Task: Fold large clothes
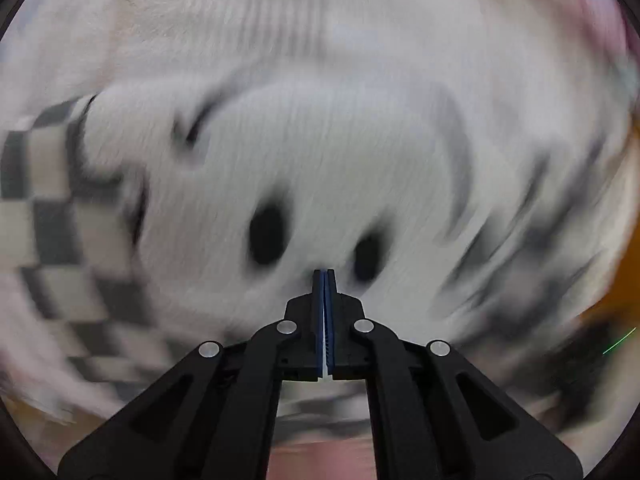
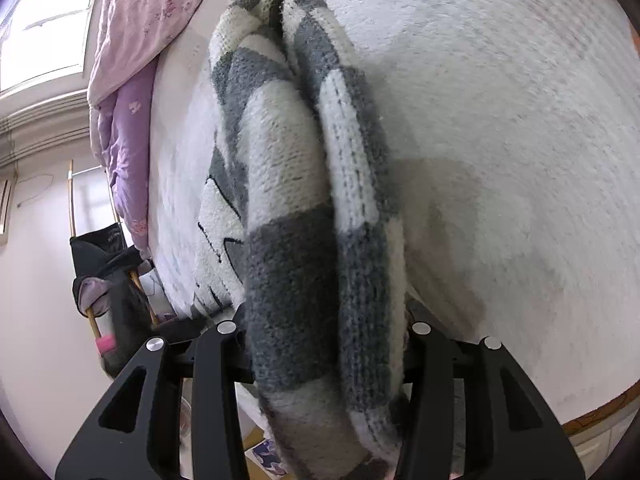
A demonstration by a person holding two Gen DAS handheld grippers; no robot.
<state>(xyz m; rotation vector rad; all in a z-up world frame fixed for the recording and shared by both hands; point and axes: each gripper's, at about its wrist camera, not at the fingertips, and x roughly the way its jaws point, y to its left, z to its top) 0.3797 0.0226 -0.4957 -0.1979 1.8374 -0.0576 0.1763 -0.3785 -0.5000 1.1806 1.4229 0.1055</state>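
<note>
The garment is a fuzzy knit sweater (image 2: 288,200) in grey and white checks, with a white cat-face panel (image 1: 320,168) bearing black eyes and whisker lines. In the right wrist view a thick bunch of it runs up from between my right gripper's (image 2: 324,316) jaws, which are shut on it; the cloth hides the fingertips. The rest of the sweater lies ahead on the white bed cover (image 2: 500,120). The left wrist view is motion-blurred. There my left gripper (image 1: 324,274) is shut, blue pads pressed together, pointing down at the cat face between the two eyes.
A pink and purple floral quilt (image 2: 132,60) is heaped along the bed's far left side under a bright window (image 2: 44,20). A rack with dark clothes (image 2: 104,272) stands on the floor beside the bed. The bed's wooden edge (image 2: 600,412) shows at the lower right.
</note>
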